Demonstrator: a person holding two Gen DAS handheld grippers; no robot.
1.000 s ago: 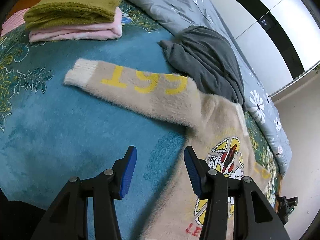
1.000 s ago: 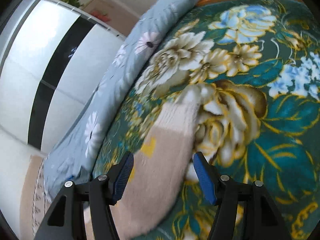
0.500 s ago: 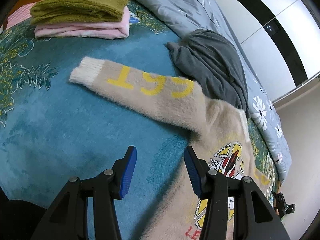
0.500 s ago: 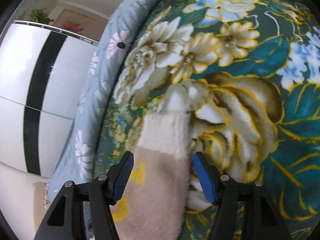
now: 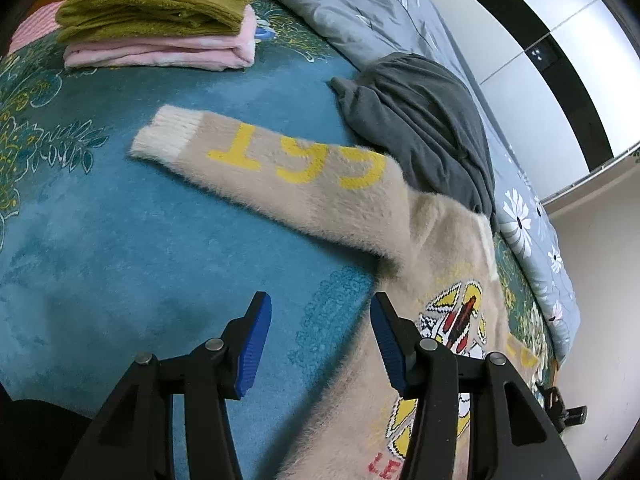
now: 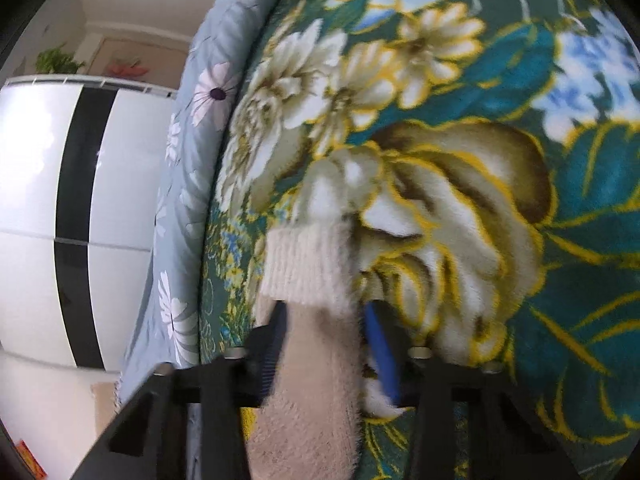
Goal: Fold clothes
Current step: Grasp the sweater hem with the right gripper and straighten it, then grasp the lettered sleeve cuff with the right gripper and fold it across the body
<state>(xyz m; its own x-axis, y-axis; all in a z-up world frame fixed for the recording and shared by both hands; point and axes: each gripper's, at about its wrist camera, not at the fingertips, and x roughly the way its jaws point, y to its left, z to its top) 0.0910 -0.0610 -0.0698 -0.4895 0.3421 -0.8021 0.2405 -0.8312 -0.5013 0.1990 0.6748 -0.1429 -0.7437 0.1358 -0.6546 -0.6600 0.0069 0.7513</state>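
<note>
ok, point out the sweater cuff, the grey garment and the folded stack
cuff [image 5: 166,136]: left wrist view, on the white ribbing.
grey garment [image 5: 424,120]: left wrist view, mid-heap.
stack [image 5: 160,20]: left wrist view, on the olive top piece.

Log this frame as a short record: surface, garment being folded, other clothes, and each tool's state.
surface: teal floral plush blanket
garment: fuzzy beige sweater with yellow lettering, lying spread out, one sleeve extended
right tool: closed around the sleeve just below the cream ribbed cuff
left tool: open, empty, over the sweater's edge
other clothes: folded olive-green and pink stack; crumpled dark grey garment
</note>
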